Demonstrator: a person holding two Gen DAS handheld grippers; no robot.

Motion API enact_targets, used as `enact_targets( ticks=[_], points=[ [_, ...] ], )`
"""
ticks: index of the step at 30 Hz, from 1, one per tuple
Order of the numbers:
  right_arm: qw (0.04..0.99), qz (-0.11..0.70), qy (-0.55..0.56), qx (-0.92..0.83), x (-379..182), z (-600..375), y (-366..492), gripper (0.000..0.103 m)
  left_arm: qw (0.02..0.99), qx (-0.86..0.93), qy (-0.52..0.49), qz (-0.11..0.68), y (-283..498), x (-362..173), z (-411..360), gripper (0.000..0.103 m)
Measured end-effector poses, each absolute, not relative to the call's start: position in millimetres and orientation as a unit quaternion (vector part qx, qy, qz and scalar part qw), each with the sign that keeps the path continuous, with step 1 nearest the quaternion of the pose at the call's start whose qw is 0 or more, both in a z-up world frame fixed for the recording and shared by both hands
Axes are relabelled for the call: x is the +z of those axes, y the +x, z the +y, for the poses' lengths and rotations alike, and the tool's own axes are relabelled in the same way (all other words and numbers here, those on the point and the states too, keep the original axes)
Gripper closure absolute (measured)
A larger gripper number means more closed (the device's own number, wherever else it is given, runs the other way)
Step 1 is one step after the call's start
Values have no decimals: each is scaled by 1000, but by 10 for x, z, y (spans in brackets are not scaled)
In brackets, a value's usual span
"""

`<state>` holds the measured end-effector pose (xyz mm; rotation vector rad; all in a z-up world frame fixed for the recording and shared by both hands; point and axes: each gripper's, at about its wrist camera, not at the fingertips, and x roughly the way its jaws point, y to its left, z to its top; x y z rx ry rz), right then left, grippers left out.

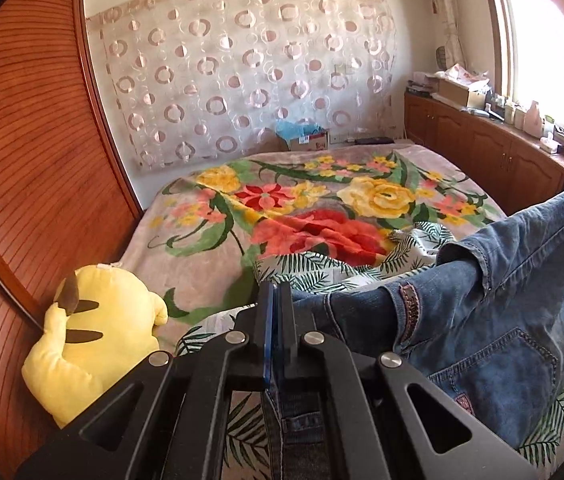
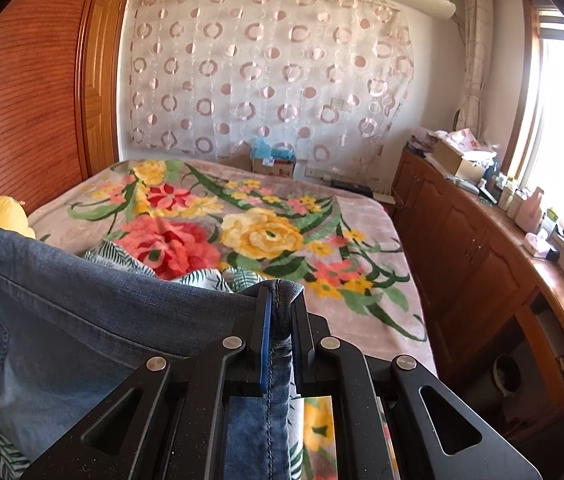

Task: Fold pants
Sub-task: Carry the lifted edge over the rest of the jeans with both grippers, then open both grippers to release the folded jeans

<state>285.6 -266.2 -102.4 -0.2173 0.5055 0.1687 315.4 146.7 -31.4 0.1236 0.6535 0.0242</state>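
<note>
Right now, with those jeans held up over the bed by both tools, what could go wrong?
The left tool seems to pinch only a thin edge of the jeans, so the denim might slip out. The right tool grips a bunched hem, which could fold unevenly. The leaf-print sheet beneath is already rumpled, so creases may press into the fold. The yellow plush toy lies close on the left and could get bumped.

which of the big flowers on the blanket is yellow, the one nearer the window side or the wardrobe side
The big yellow rose on the floral blanket lies toward the window side; the other large bloom, the red-pink flower, lies toward the wardrobe, next to the jeans.
</note>
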Motion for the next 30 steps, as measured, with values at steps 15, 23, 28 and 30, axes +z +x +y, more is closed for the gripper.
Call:
enact_targets(
  ticks=[15,23,28,30],
  points=[
    [936,327,-94,87,-1053,-2590,3611,90,925,22,43,377,3426,-753,1541,94],
    [940,319,-87,86,-990,-2590,3529,67,930,12,30,365,3266,-652,1529,62],
    [944,310,-79,83,-1031,-2610,3422,60,932,-17,8,362,3160,-610,1462,17],
    [943,313,-76,87,-1054,-2610,3383,60,930,-32,7,365,3123,-617,1379,17]
  ],
)
